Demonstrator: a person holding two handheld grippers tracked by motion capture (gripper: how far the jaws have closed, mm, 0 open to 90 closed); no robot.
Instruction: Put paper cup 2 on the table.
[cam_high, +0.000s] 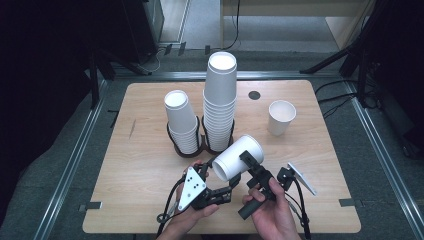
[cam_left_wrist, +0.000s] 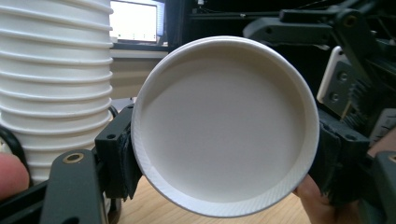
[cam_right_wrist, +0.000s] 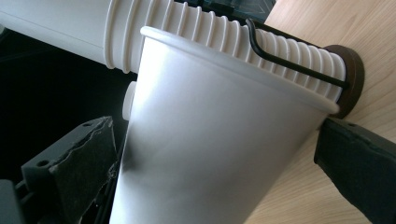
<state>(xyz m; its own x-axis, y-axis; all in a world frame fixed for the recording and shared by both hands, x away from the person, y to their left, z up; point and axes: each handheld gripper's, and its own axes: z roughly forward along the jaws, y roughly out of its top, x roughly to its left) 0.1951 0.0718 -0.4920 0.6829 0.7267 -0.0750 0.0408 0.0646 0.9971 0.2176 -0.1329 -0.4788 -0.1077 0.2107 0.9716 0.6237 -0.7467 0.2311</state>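
White paper cup (cam_high: 238, 157) lies on its side above the surface, caught between both tools. Left hand-held gripper (cam_high: 223, 186) is clamped on the cup near its base; in the left gripper view the cup's round bottom (cam_left_wrist: 224, 126) faces the lens with a black jaw pressed to either flank. Right hand-held gripper (cam_high: 252, 167) stands with jaws wide apart around the cup wall; in the right gripper view a gap shows between the cup (cam_right_wrist: 210, 154) and each pad, so it bears no load. Likely reason: the left tool steadies the cup while the right lets go or lines up a fresh hold.

Just beyond the left hand-held gripper, two stacks sit in a dark wire holder (cam_high: 200, 142): a short stack (cam_high: 181, 121) on that gripper's side and a tall stack (cam_high: 220, 100) nearer the right one. The wire loops keep the nested cups upright.

Farther out past the right hand-held gripper, a single cup (cam_high: 280, 117) stands mouth up, well apart from the stacks. Light wood surface (cam_high: 145, 200) carries everything.
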